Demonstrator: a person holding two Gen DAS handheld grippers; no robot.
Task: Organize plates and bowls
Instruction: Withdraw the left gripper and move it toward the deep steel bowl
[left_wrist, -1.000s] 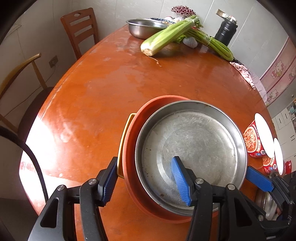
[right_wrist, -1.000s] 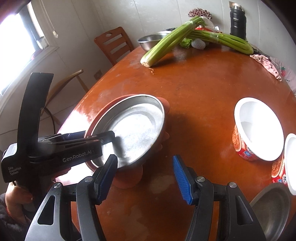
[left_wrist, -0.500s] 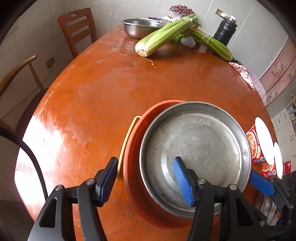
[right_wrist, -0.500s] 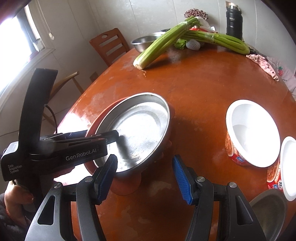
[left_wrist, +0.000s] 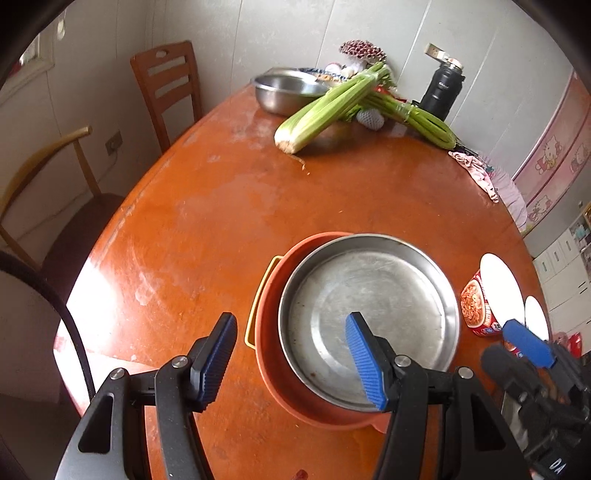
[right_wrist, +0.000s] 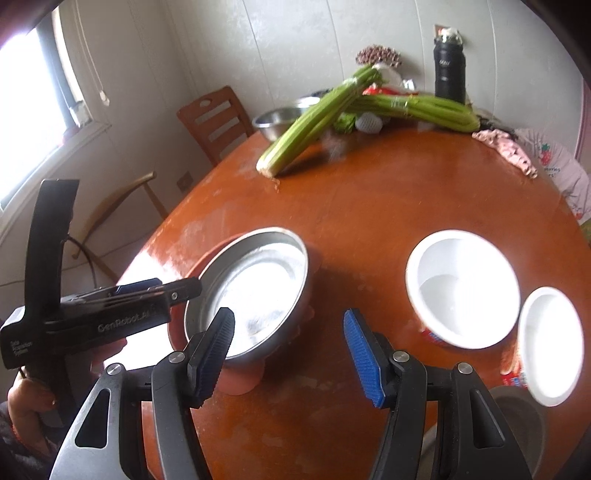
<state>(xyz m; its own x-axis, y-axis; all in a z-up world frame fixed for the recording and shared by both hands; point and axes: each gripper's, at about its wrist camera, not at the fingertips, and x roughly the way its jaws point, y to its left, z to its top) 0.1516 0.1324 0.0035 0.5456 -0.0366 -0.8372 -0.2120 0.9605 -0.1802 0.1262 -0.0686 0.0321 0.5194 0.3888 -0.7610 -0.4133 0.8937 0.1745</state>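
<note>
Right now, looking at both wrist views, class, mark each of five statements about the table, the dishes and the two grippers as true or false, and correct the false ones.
1. The steel plate sits inside the orange dish. True.
2. The left gripper is shut on the steel plate. False: its jaws are open, with one finger over the plate and the other outside the dish.
3. Two white-lined noodle cups stand on the table, to the right of the stack. True.
4. The celery lies inside the orange dish. False: it lies at the far end of the table, by a steel bowl.
5. The right gripper holds a cup. False: it is open and holds nothing.
</note>
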